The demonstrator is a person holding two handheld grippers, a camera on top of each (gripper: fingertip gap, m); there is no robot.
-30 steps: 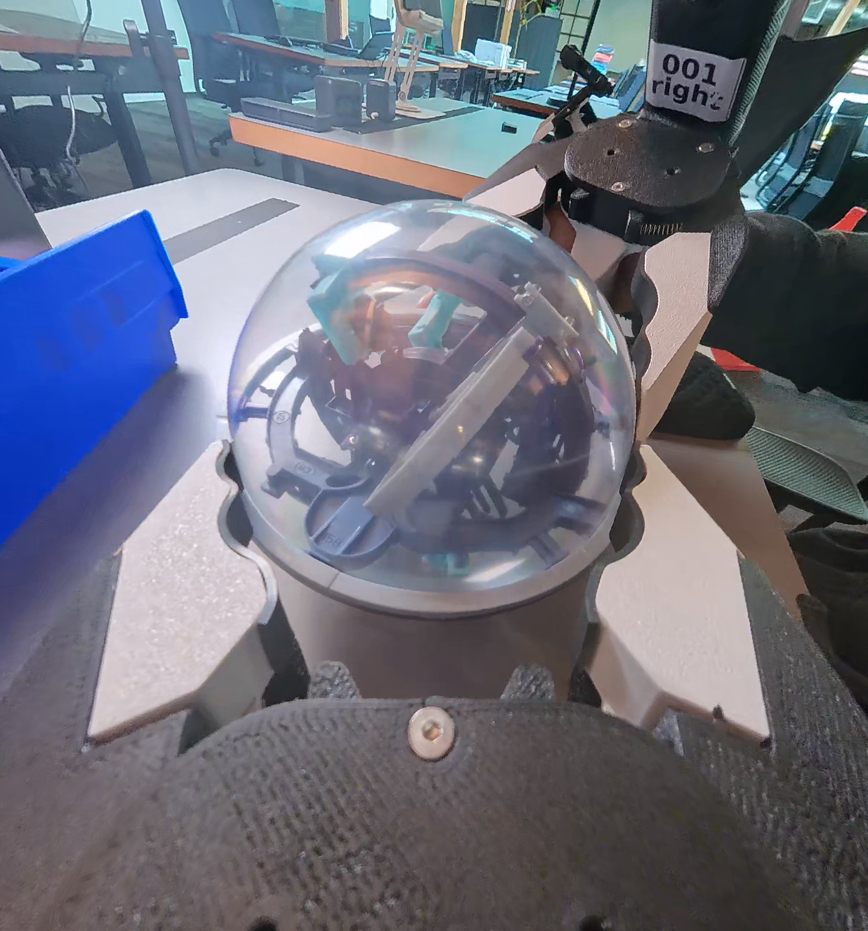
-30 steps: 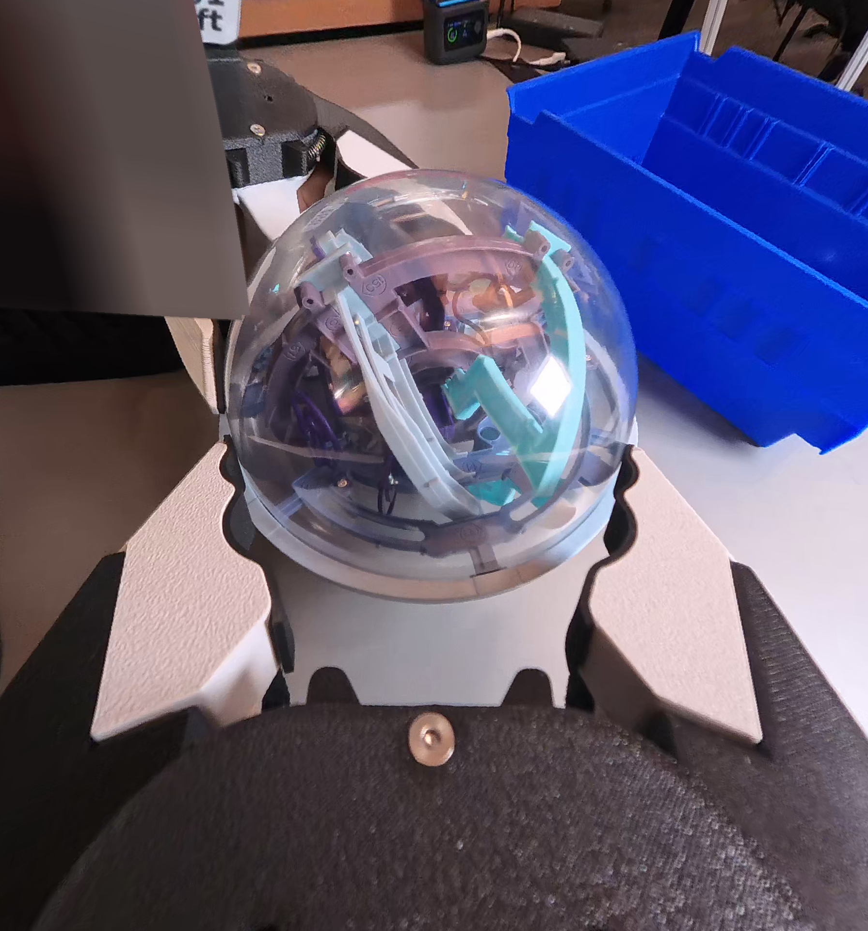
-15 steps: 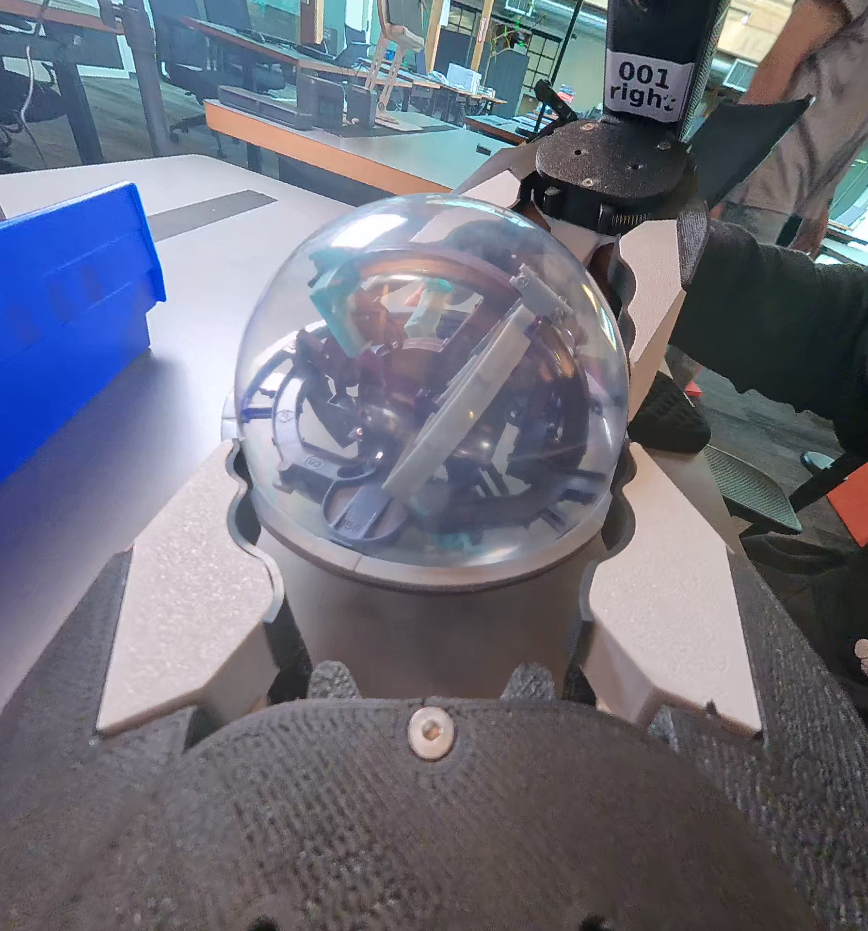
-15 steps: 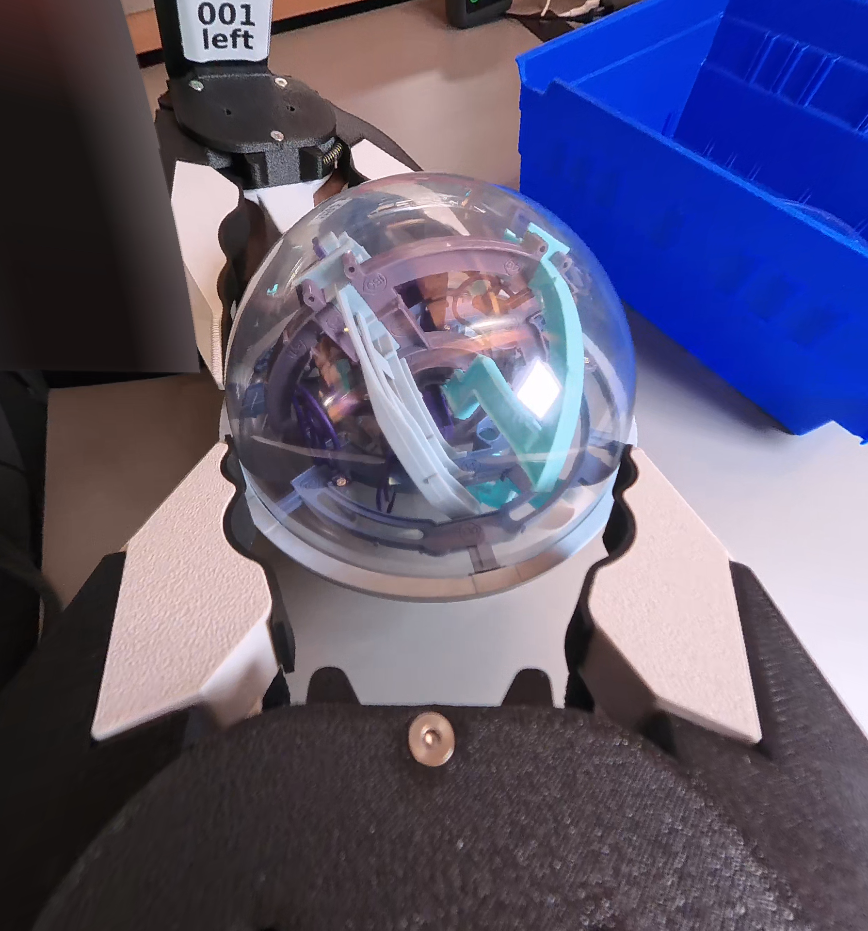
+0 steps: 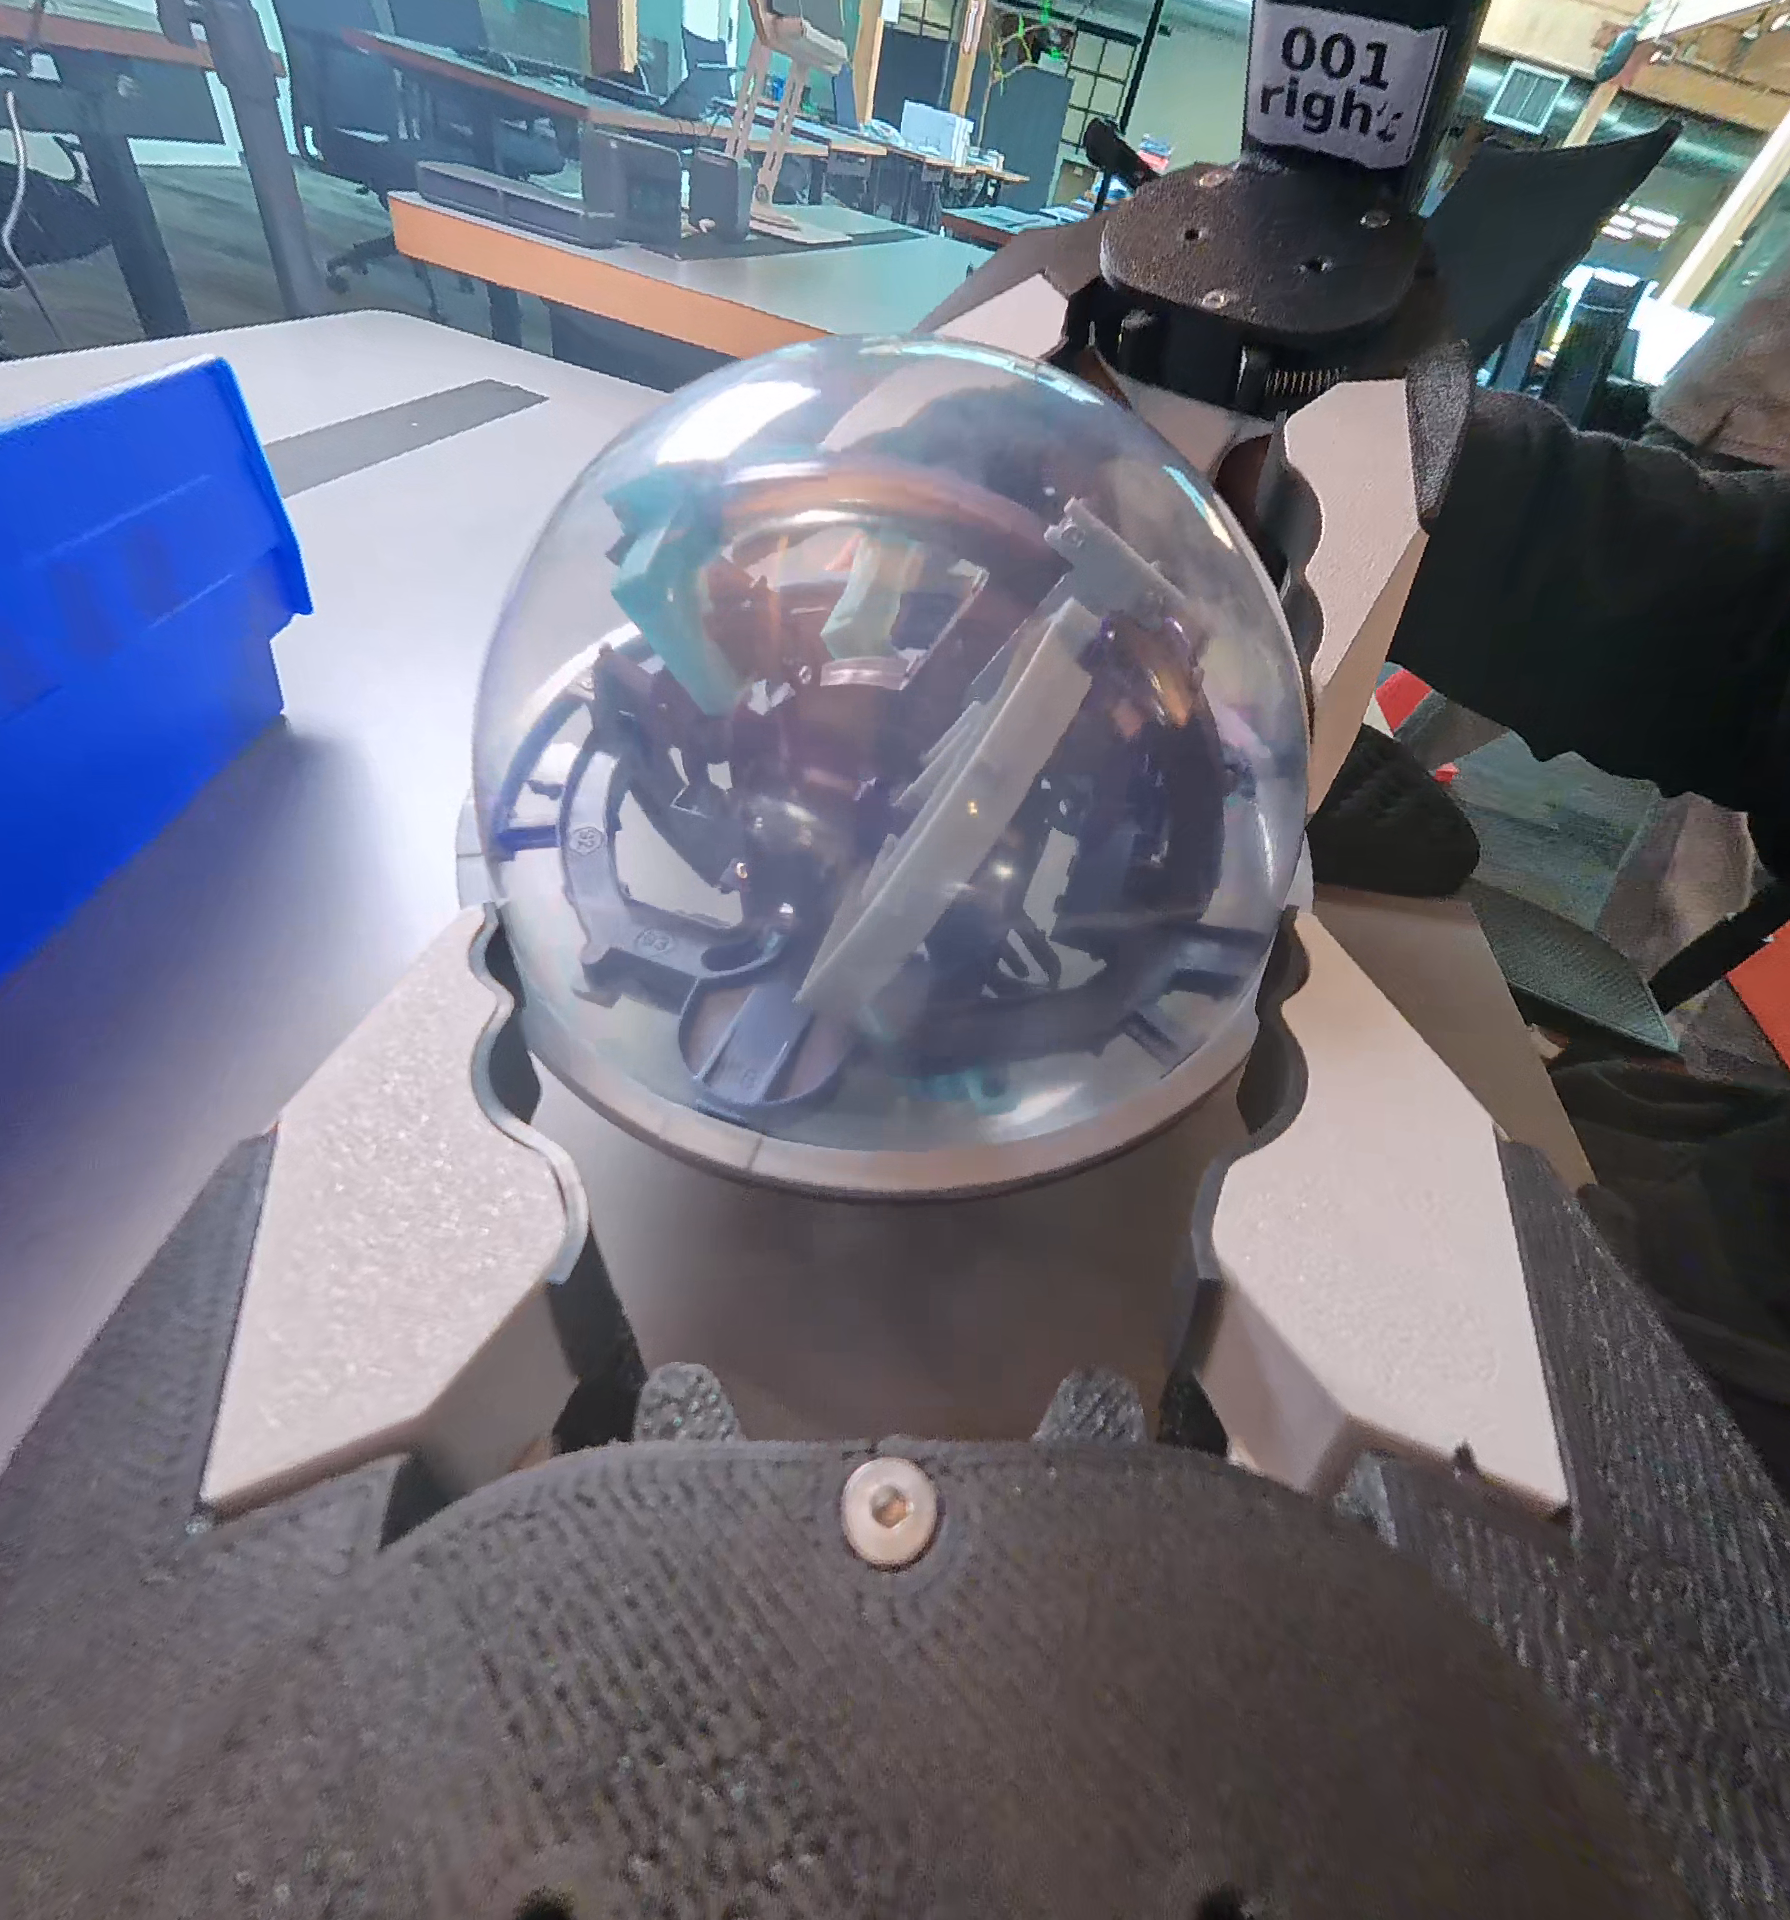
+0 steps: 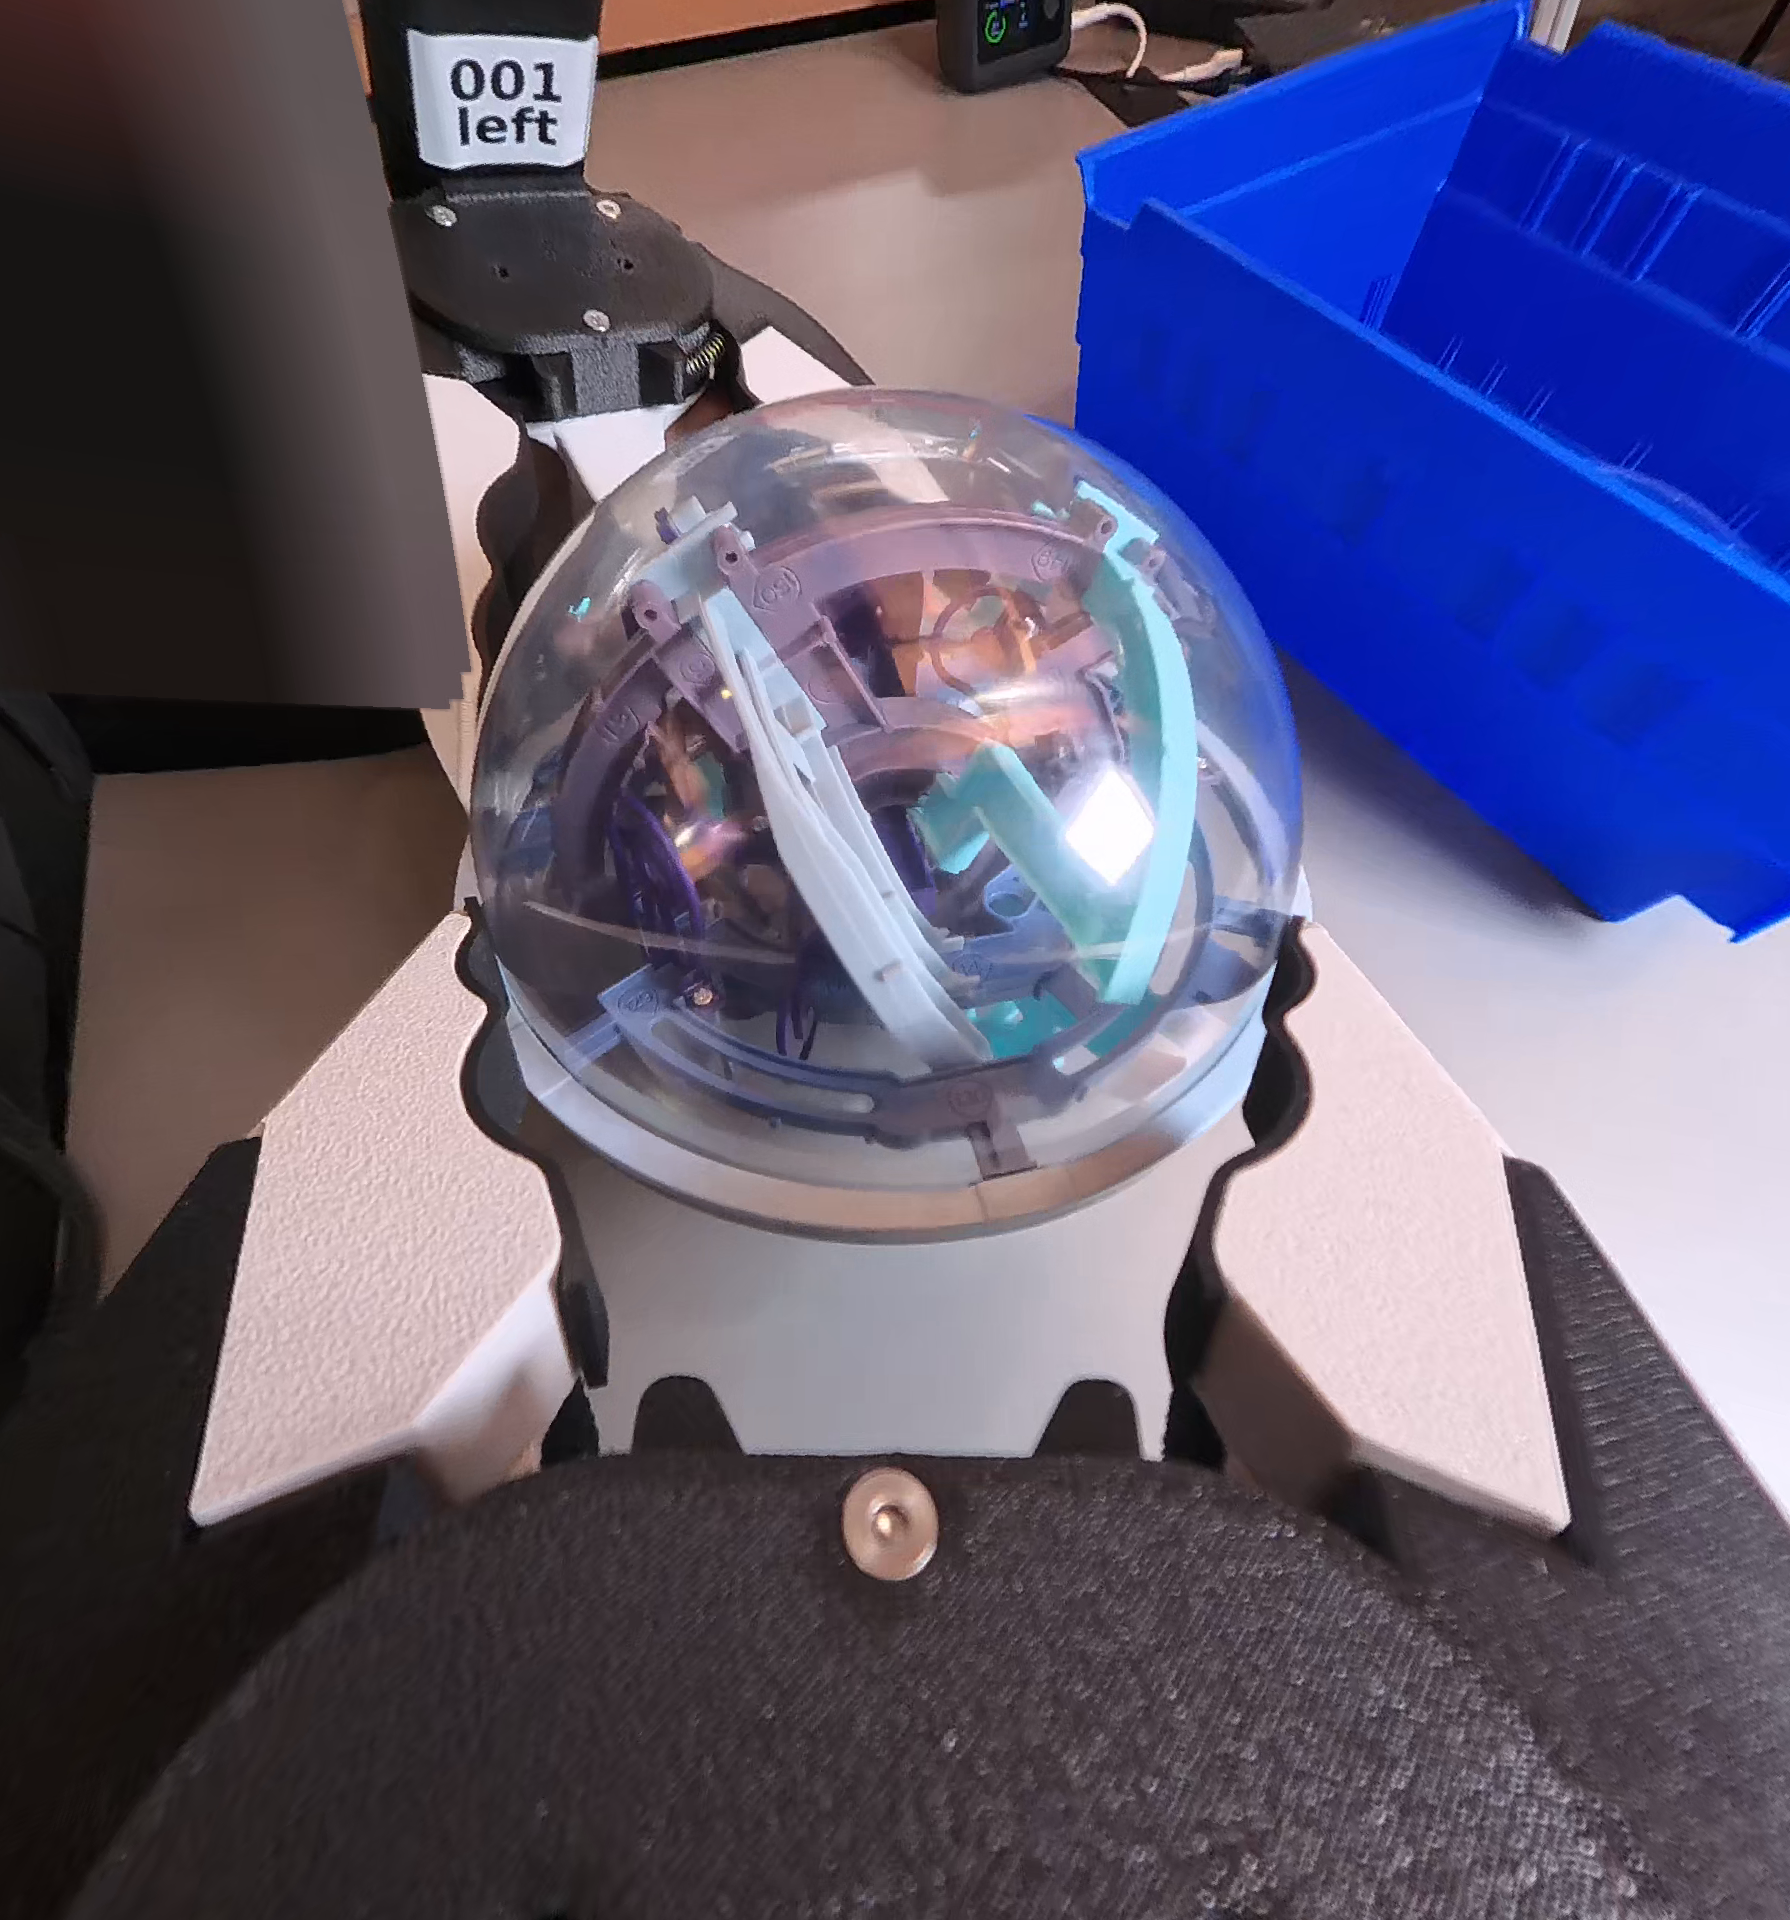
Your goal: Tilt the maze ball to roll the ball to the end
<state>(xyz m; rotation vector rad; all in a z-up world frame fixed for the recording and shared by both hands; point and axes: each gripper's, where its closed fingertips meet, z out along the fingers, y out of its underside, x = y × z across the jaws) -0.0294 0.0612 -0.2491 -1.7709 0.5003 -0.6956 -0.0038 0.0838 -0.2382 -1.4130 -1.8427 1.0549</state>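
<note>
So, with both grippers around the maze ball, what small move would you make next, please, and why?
Probably a slow, slight tilt. The maze ball sits clamped between the left gripper and right gripper, clear of the blue bin. I cannot spot the small ball inside, so go gently.

The right gripper clamps the clear maze ball between both fingers. The left gripper grips its far side. A blue bin stands to the right.
</note>
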